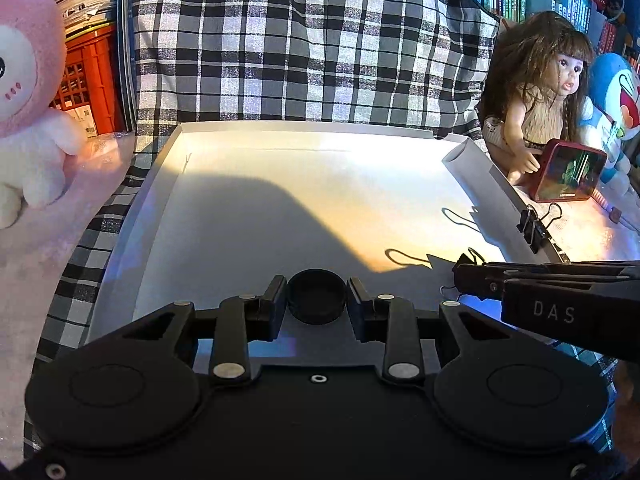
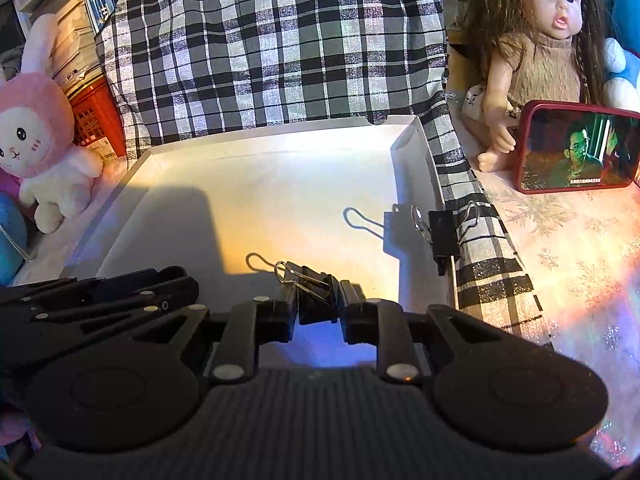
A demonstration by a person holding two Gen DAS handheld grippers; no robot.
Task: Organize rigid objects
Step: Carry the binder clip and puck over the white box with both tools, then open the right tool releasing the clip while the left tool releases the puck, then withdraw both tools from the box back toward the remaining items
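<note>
A white shallow tray (image 1: 280, 168) lies on a checked cloth; it also shows in the right wrist view (image 2: 280, 152). My left gripper (image 1: 317, 300) is shut on a black round cap (image 1: 317, 296) just above the tray's near floor. My right gripper (image 2: 318, 304) is shut on a black binder clip (image 2: 314, 292) over the tray's near right part; it enters the left wrist view as a dark arm (image 1: 560, 300). A second black binder clip (image 2: 442, 232) is clamped on the tray's right wall, also seen in the left wrist view (image 1: 534, 228).
A doll (image 2: 552, 40) and a red phone (image 2: 580, 152) stand right of the tray. A pink plush rabbit (image 1: 28, 100) sits at the left. A checked cloth (image 1: 300, 40) rises behind the tray. A red crate (image 1: 96, 80) stands at the back left.
</note>
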